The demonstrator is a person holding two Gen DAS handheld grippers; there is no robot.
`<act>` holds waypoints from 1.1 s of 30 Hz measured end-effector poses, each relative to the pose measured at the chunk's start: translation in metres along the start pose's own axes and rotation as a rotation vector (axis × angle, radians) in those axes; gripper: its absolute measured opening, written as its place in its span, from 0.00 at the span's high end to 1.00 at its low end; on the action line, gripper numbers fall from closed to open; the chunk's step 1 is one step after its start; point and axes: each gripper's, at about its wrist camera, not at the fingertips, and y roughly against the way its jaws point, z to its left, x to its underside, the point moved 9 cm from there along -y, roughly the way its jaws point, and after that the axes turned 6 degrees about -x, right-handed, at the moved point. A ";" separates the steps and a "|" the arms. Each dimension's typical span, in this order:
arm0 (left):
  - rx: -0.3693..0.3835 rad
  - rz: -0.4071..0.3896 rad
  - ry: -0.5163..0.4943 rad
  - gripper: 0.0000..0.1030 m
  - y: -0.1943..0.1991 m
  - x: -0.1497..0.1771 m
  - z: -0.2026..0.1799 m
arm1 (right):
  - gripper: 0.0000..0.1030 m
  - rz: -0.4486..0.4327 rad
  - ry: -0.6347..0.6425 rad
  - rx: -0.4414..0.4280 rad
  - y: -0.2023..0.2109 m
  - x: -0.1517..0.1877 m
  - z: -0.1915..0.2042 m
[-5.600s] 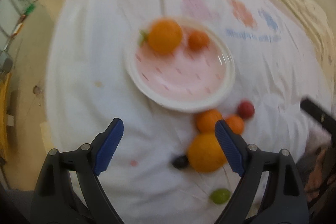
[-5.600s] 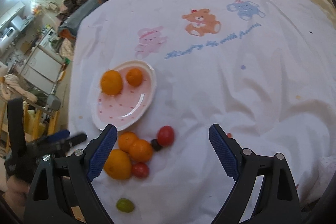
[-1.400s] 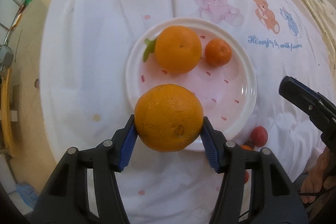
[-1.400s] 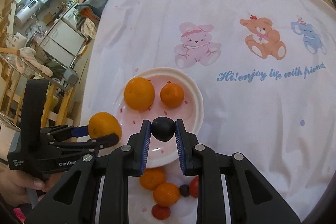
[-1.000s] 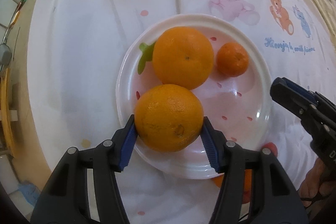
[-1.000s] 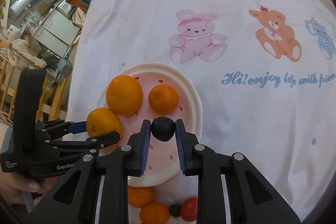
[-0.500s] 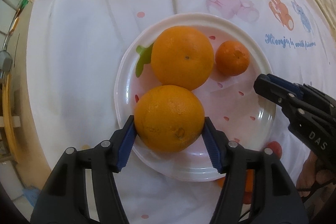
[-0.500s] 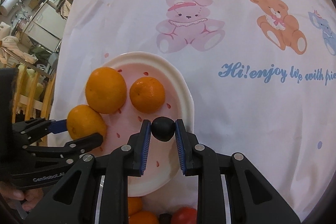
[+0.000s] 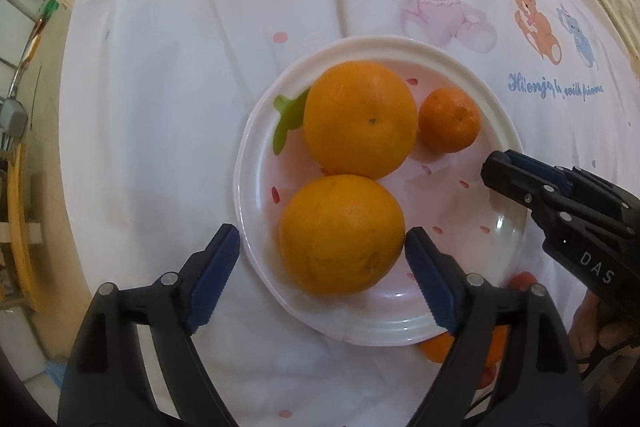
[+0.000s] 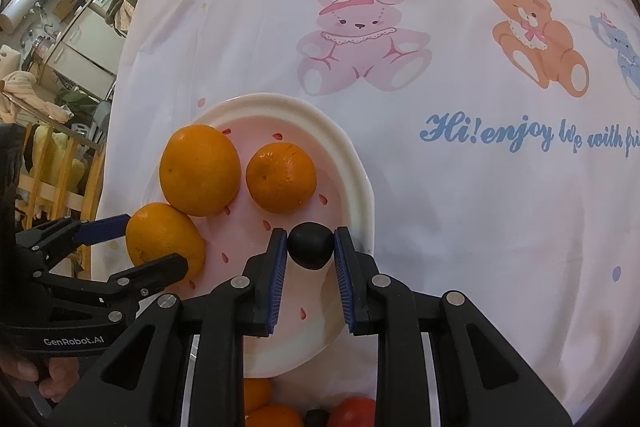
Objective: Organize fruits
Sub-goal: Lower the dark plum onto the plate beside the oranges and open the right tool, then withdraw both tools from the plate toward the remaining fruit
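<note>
1. Our left gripper (image 9: 322, 247) is spread, its pads standing clear on either side of the near orange (image 9: 341, 234). That orange sits on the plate (image 9: 256, 163) at its left edge, touching the far orange (image 9: 360, 119).
2. A mandarin (image 9: 449, 119) lies just right of the far orange, on the plate's far side.
3. Our right gripper (image 10: 311, 247) pinches a dark plum (image 10: 311, 245) over the plate's right part, near the rim; the mandarin lies ahead and to the left of it.
4. The bare patch of plate lies directly under and just left of the plum, so we judge a straight lowering is all the right gripper needs.
5. More fruit waits on the cloth (image 10: 480, 227) behind the plate's near rim: oranges, a tomato (image 10: 354, 411).
</note>
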 end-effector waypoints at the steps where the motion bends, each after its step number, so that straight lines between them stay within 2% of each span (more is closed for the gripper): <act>1: -0.001 -0.003 -0.006 0.20 -0.001 -0.001 0.005 | 0.74 -0.001 -0.002 -0.001 0.000 0.000 0.000; 8: -0.007 -0.048 -0.026 0.20 0.014 0.000 0.007 | 0.72 -0.040 -0.031 -0.022 0.011 -0.006 -0.003; 10: -0.001 -0.057 -0.025 0.20 0.018 0.001 0.009 | 0.67 -0.053 -0.040 -0.023 0.016 -0.009 -0.005; 12: 0.005 -0.069 -0.023 0.20 0.022 0.003 0.004 | 0.36 -0.076 -0.044 -0.011 0.023 -0.012 -0.007; 13: 0.012 -0.082 -0.019 0.20 0.025 0.003 0.004 | 0.32 -0.095 -0.047 -0.012 0.028 -0.014 -0.008; 19: 0.022 -0.148 0.014 0.20 0.049 0.007 0.015 | 0.27 -0.155 -0.067 -0.037 0.055 -0.019 -0.004; 24: 0.039 -0.189 0.036 0.20 0.063 0.010 0.017 | 0.16 -0.194 -0.070 -0.045 0.078 -0.012 0.002; 27: 0.048 -0.234 0.059 0.20 0.074 0.017 0.021 | 0.15 -0.208 -0.059 -0.048 0.092 -0.006 0.007; 33: 0.104 -0.274 0.111 0.18 0.088 0.029 0.026 | 0.12 -0.265 -0.062 -0.042 0.121 0.012 0.011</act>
